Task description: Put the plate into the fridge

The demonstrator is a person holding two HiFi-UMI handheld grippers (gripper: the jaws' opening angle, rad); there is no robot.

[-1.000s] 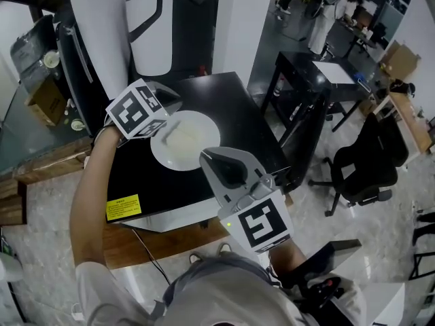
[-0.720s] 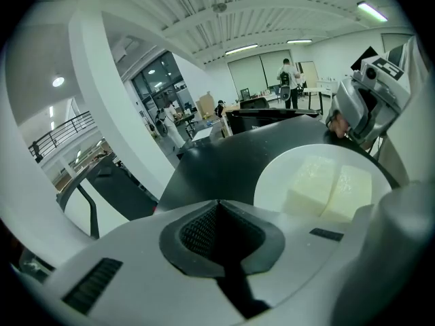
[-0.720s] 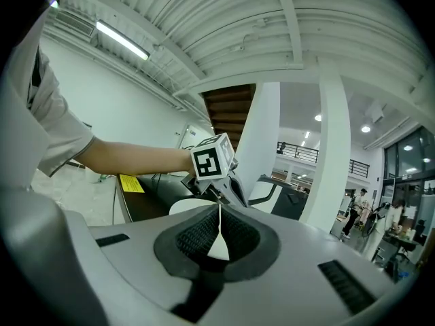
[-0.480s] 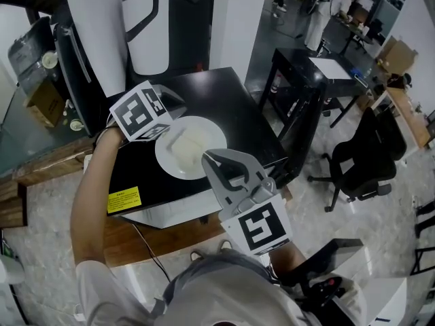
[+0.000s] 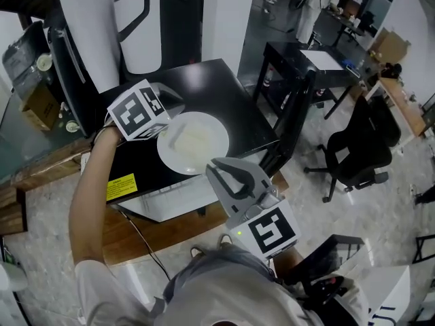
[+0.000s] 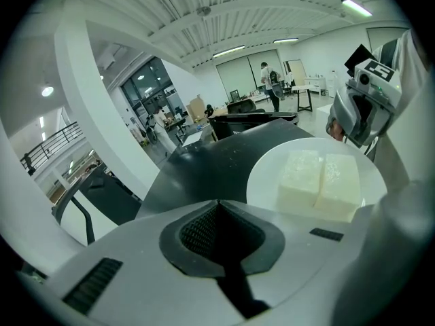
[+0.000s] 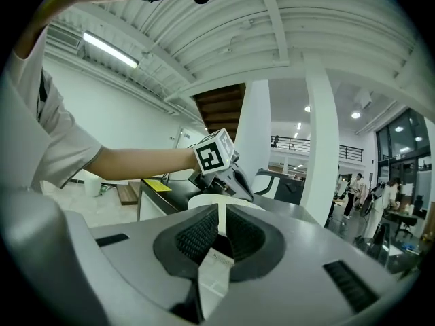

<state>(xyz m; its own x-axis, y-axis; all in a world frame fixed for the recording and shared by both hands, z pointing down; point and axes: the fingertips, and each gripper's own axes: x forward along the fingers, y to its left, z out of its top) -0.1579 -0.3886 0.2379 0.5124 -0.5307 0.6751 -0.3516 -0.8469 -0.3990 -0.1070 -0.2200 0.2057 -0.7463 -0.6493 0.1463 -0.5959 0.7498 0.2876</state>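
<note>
The plate (image 5: 216, 129) mid-frame is flanked by the left gripper (image 6: 219, 206) and right gripper (image 7: 219, 212), both jaws closed together, perhaps so it can be moved off the black table (image 5: 204, 87).

The bare left arm (image 5: 92, 182) stretches up the left side of the head view. The left gripper (image 5: 170, 117) at its end tilts down toward the centre, jaws together and empty. The right gripper (image 5: 219, 168) sits at lower centre, nearly level, pointing toward the upper left, jaws closed.
</note>
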